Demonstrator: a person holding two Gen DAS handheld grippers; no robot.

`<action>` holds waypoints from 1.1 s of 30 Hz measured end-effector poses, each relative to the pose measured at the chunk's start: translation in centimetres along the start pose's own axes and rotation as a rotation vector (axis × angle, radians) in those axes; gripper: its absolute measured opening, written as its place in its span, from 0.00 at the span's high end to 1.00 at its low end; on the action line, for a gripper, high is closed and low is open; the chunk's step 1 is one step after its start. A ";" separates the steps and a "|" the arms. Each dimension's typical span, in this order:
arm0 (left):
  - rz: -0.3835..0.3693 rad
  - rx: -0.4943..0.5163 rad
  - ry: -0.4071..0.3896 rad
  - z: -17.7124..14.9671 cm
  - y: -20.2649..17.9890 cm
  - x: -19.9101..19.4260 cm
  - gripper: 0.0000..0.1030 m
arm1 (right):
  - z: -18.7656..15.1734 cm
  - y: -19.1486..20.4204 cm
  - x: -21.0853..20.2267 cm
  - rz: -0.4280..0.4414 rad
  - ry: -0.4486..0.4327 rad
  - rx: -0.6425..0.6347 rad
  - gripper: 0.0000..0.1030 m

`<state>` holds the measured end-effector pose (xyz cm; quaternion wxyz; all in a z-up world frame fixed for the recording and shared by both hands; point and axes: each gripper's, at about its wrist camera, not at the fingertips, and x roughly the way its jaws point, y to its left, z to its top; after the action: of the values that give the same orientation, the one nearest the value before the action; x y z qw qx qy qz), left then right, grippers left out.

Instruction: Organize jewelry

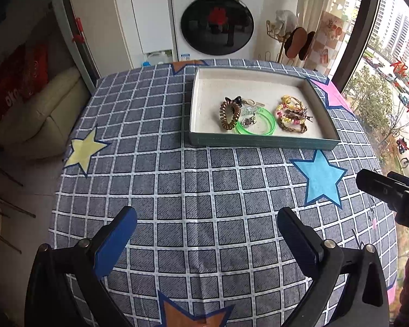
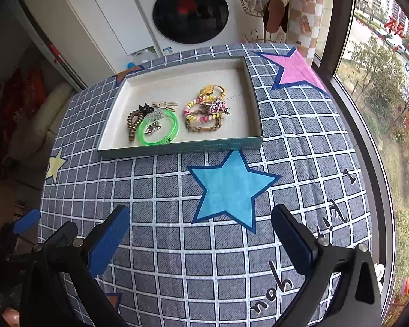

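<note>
A: Since you can see it, where is the jewelry (image 1: 261, 115)?

B: Piled in the tray (image 1: 199, 100), far ahead of both sets of jaws.

A: What lies nearer?

B: A blue star (image 2: 229, 188) on the checked cloth (image 1: 177, 190).

A: And the grippers?

B: The left gripper (image 1: 207, 234) and right gripper (image 2: 201, 231) are both wide apart, holding nothing.

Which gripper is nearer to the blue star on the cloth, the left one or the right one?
Right. The right gripper hovers open just short of the blue star, which lies straight ahead. The left gripper, also open, has the star ahead and off to its right.
</note>
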<state>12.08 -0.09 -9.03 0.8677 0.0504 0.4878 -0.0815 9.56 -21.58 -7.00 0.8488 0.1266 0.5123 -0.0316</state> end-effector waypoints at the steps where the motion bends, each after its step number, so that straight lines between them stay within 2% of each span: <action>1: 0.010 0.009 -0.019 -0.3 -0.1 -0.4 0.00 | -0.5 0.2 -0.5 -0.009 -0.023 -0.009 0.00; 10: 0.024 0.007 -0.061 -2.1 0.0 -2.7 0.00 | -3.3 0.1 -3.1 -0.052 -0.118 -0.005 0.00; 24: 0.024 0.012 -0.058 -3.6 -0.2 -4.1 0.00 | -5.5 0.8 -6.6 -0.138 -0.278 -0.094 0.00; 33: 0.034 -0.004 -0.080 -3.4 0.0 -4.7 0.00 | -5.7 1.0 -6.9 -0.137 -0.290 -0.103 0.00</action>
<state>6.83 0.90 -6.77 0.8878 0.0538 0.4519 -0.0677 1.59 -19.77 -3.27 0.9151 0.0418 0.3929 -0.0808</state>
